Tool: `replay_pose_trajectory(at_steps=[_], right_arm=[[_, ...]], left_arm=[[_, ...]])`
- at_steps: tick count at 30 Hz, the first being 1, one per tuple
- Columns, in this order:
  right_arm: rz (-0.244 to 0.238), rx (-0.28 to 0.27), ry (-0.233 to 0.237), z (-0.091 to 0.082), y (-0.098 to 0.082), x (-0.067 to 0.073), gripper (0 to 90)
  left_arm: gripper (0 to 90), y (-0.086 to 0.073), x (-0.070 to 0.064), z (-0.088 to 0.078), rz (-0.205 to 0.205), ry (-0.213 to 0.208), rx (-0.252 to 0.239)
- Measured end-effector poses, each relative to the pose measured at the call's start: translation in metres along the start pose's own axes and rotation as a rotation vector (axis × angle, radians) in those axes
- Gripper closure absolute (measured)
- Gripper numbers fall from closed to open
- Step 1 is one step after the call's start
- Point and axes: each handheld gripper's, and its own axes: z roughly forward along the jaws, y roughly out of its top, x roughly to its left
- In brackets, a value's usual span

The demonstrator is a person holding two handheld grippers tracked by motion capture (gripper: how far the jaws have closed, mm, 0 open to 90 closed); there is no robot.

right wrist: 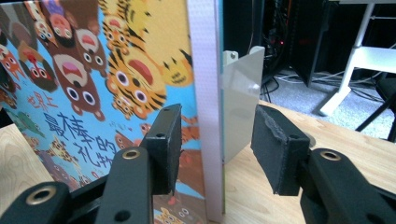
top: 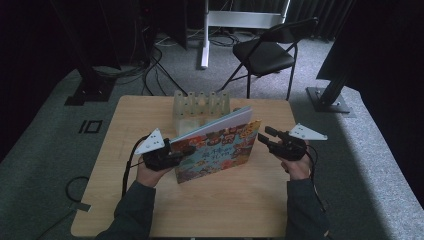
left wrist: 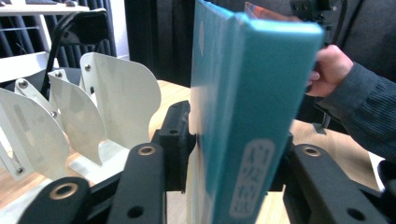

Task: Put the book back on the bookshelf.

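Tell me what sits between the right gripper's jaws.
The book's open edge stands between the right gripper's jaws, pads clear of it, in the right gripper view.

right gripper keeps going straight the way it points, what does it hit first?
Probably the open edge of the picture book, which stands between the right gripper jaws; the white rack lies behind it. Depth is uncertain.

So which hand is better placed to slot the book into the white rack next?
Probably the left: its tool straddles the book at the spine, with the rack just beyond. The right tool is open around the far edge, not gripping.
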Motion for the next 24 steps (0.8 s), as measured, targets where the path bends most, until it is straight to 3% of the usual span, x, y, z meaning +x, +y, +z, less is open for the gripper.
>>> replay_pose_trajectory(at_steps=[3, 11, 16, 19, 24], right_arm=[[0.005, 0.003, -0.014, -0.002, -0.004, -0.003, 53.0], [0.024, 0.023, -0.041, -0.005, -0.017, -0.008, 53.1], [0.026, 0.036, -0.059, -0.005, -0.022, -0.010, 53.2], [0.022, 0.047, -0.069, -0.004, -0.024, -0.010, 53.2], [0.021, 0.061, -0.074, -0.003, -0.029, -0.010, 53.2]], left_arm=[[60.3, 0.000, -0.002, 0.003, 0.010, 0.006, 0.004], [68.3, -0.004, -0.005, 0.007, 0.014, 0.022, -0.018], [78.9, -0.004, -0.008, 0.007, 0.046, 0.023, -0.013], [80.2, -0.004, -0.015, 0.007, 0.073, 0.023, -0.010], [79.2, -0.007, -0.016, 0.008, 0.053, 0.020, -0.033]])
